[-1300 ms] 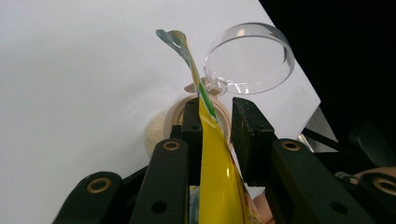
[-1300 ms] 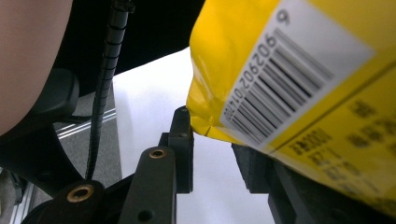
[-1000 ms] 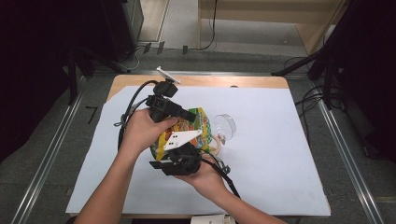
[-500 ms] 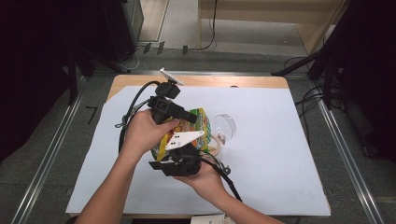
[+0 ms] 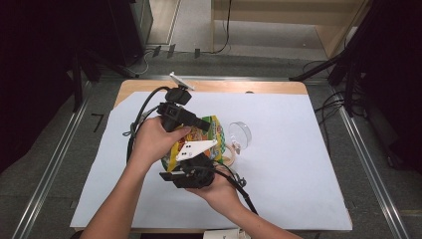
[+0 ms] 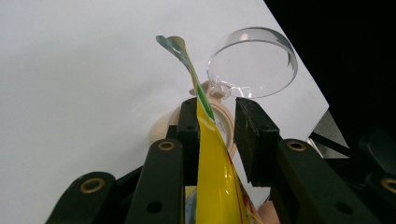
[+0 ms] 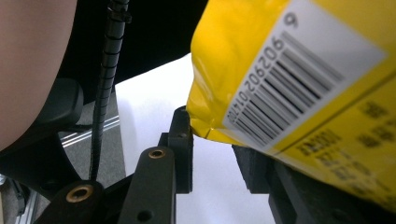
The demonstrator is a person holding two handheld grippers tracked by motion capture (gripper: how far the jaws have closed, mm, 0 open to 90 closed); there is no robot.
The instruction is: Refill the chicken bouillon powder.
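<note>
A: Has anything moved since a second ago?

B: Hardly. Both hands sit where they were in the high view, and the yellow snack bag (image 5: 199,142) hangs between them as before.

A: How do the jaws of the left gripper (image 5: 199,122) stand?

B: Partly closed, with a gap. In the left gripper view the bag's flat top edge (image 6: 205,121) runs up between the jaws and lies against the left-hand pad (image 6: 189,135); the other pad stands clear of it. So the edge is between the jaws, but I cannot tell whether it is truly pinched.

A: And the right gripper (image 5: 191,174)?

B: Also partly closed. In the right gripper view the bag's lower corner (image 7: 205,126) (the side with the barcode label) rests on the tip of the left-hand jaw, and the bag covers the other jaw. Whether the pads press on it I cannot tell.

A: Any containers?

B: A clear plastic cup (image 5: 240,133) lies on its side on the white sheet (image 5: 298,149), just beyond the bag, mouth toward the grippers; it looks empty. A beige ring (image 6: 161,130) lies beneath the bag, touching the cup's rim.

A: Where is the bag relative to the tools?

B: Held up off the table, left gripper at its far edge, right gripper at its near corner.
</note>
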